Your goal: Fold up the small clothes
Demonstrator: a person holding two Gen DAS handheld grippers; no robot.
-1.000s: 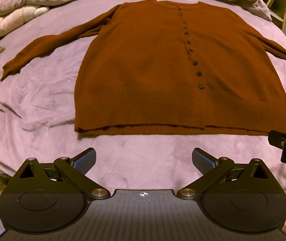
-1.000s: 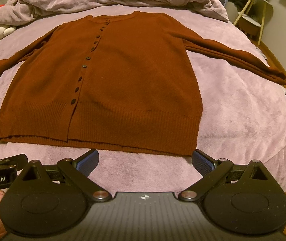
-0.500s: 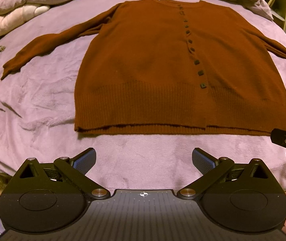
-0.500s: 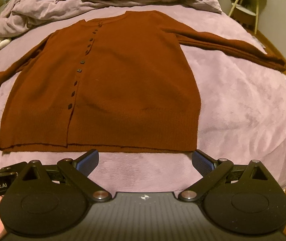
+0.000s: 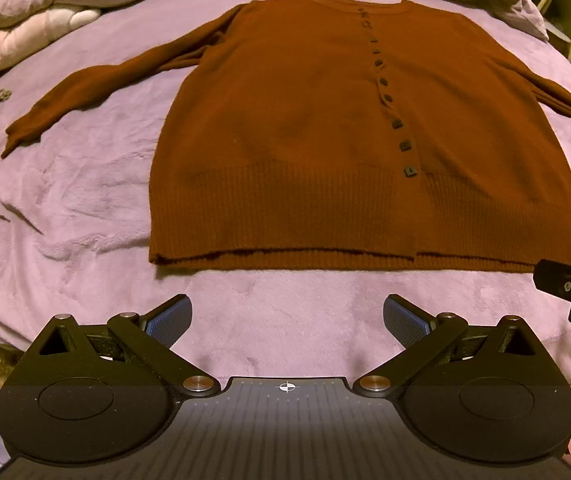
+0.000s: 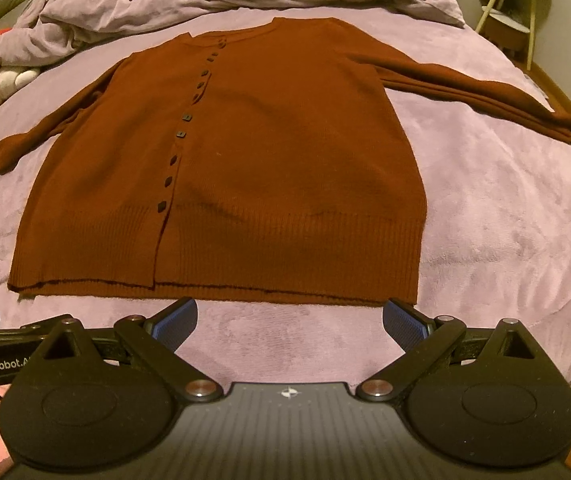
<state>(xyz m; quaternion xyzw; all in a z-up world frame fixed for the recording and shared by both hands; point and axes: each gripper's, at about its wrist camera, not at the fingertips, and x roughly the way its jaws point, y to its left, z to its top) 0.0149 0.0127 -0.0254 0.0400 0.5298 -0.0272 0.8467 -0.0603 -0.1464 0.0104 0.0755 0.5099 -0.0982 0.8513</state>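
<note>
We see both wrist views under dim, warm indoor light that tints the bed cover (image 5: 65, 216) pinkish-mauve and leaves the cardigan (image 5: 305, 128) a deep, flat rust with soft shadow under its hem. Fisheye distortion bows the bed's edges and stretches the corners, where the side table (image 6: 513, 20) goes dark and grainy. The centre stays fairly sharp, ribbing and buttons legible, while the black body of the left gripper (image 5: 287, 316) and of the right gripper (image 6: 289, 318) swallows detail.
</note>
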